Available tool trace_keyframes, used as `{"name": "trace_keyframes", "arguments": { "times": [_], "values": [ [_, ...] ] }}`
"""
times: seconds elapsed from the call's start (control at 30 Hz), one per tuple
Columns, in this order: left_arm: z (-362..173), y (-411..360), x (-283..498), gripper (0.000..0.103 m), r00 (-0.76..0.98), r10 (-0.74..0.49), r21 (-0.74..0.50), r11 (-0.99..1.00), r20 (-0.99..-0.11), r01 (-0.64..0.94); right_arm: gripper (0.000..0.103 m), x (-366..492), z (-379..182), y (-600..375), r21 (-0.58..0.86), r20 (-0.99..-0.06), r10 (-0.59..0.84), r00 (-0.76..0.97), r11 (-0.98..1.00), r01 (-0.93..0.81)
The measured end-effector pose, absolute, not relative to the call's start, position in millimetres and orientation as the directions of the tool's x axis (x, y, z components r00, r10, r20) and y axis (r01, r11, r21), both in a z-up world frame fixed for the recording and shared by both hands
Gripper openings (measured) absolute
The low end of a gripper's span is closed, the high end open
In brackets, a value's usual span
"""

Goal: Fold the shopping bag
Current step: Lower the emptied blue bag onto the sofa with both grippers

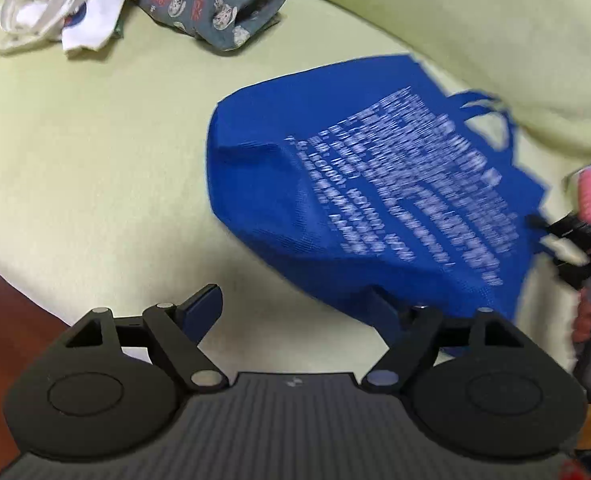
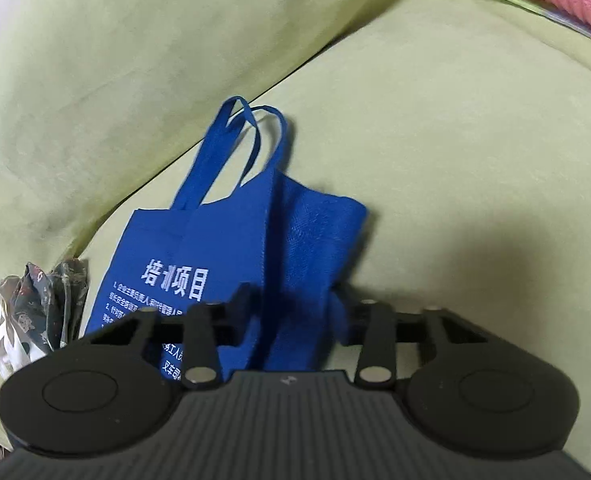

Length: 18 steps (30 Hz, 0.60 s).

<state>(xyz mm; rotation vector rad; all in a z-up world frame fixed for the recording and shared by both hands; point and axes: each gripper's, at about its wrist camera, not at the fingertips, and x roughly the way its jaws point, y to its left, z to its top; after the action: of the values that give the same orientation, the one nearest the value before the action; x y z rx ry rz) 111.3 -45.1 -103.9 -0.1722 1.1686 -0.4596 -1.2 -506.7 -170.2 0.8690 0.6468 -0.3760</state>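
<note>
Bag: I see the blue non-woven shopping bag with white print (image 1: 359, 184) flat on the pale green sofa cushion (image 1: 95, 160).
Left wrist: my left gripper (image 1: 295, 312) stands wide apart, nothing between.
Right wrist: my right gripper (image 2: 295, 312) straddles the bag's (image 2: 231, 248) edge; grip I cannot tell.

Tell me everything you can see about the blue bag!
The blue bag looks like thin woven fabric with white printed writing on its front and two loop handles at the top. It lies crumpled and partly folded lengthwise on a green sofa cushion, handles pointing toward the backrest. The right hand-held gripper has bag fabric between its fingers. The left hand-held gripper stands open at the bag's bottom edge.
</note>
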Motion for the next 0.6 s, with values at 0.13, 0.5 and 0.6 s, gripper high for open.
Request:
{"name": "trace_keyframes", "arguments": {
  "times": [0.13,0.5,0.6],
  "values": [
    [-88,-17,102,0.082,0.336,-0.436,-0.368,0.896,-0.835,0.248,0.033,-12,-179,-516,0.653,-0.631,-0.001,0.775,0.538,0.533],
    [-134,-65,135,0.042,0.273,-0.399,-0.341,0.910,-0.875,0.237,0.039,10,-168,-495,0.578,-0.641,-0.036,0.766,0.634,0.513],
    [-137,-80,132,0.030,0.330,-0.342,-0.262,0.928,-0.880,0.264,0.003,3,-169,-495,0.545,-0.644,-0.075,0.762,0.654,0.525]
  ]
}}
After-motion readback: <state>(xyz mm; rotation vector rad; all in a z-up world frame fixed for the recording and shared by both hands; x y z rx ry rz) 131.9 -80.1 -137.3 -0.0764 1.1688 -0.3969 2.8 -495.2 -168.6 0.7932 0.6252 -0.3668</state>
